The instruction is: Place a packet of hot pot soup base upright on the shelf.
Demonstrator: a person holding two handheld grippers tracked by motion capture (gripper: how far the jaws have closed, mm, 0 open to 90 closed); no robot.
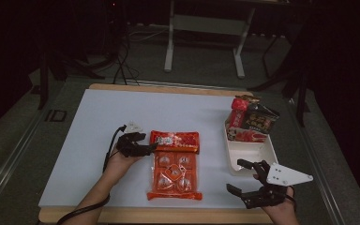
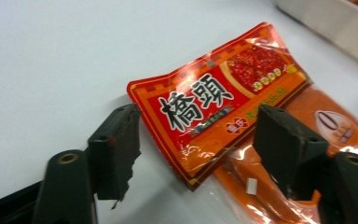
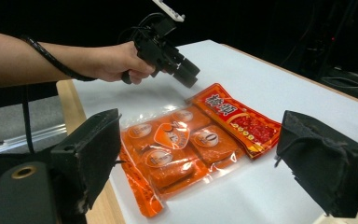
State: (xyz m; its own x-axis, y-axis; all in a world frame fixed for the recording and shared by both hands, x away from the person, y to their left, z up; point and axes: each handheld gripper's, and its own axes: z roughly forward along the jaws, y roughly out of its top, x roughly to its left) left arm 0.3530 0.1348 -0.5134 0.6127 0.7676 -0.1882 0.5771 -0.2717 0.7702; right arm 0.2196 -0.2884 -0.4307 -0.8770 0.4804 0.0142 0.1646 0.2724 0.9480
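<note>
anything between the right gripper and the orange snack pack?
Nothing. In the high view, bare white table separates the right gripper from the orange snack pack; the right gripper view agrees.

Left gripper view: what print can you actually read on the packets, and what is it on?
"橋頭": large black characters on the red packet between the open left claw jaws.
"0": white oval label on the orange pack beneath it.
Small print under the characters, the red seal and the yellow line: too small to read.
Packets in the white tray: blurred, unreadable.
</note>
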